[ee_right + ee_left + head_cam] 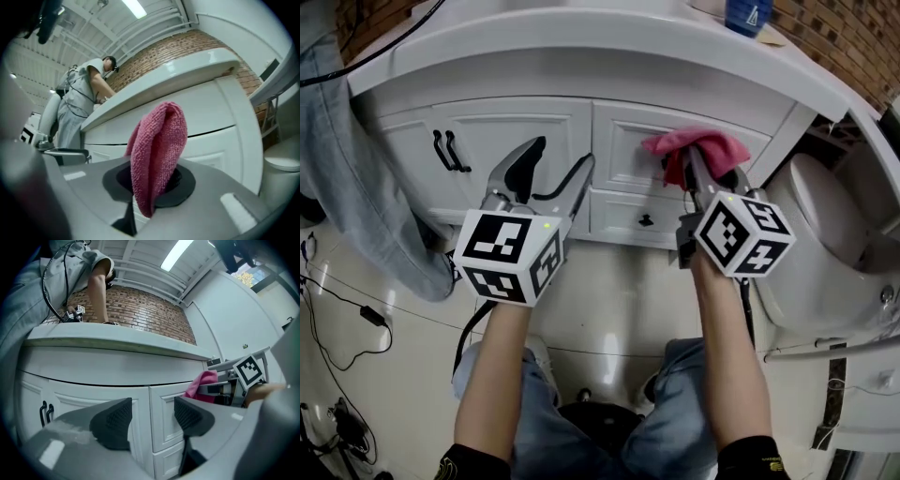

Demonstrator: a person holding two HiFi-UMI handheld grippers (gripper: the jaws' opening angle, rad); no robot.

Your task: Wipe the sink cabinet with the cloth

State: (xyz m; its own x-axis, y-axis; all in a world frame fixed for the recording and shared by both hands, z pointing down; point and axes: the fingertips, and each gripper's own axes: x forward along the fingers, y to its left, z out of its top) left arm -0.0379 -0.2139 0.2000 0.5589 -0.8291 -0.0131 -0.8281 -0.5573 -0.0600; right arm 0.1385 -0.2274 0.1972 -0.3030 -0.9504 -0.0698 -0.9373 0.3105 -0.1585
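The white sink cabinet (534, 141) fills the top of the head view, with panelled doors and drawers under a curved counter. A pink cloth (692, 146) is pressed against the upper drawer front at the right; my right gripper (701, 176) is shut on it. In the right gripper view the pink cloth (157, 150) stands bunched between the jaws, in front of the cabinet (206, 122). My left gripper (551, 173) hangs open and empty before the cabinet's middle. The left gripper view shows the cabinet front (103, 369) past my left gripper (151, 420), and the pink cloth (201, 384) at the right.
Black handles (448, 150) sit on the left door, a small knob (646, 220) on the lower drawer. A white toilet (825, 253) stands close at the right. A person in grey clothes (356, 159) stands at the left. Cables (347, 314) lie on the tiled floor. A blue container (748, 14) rests on the counter.
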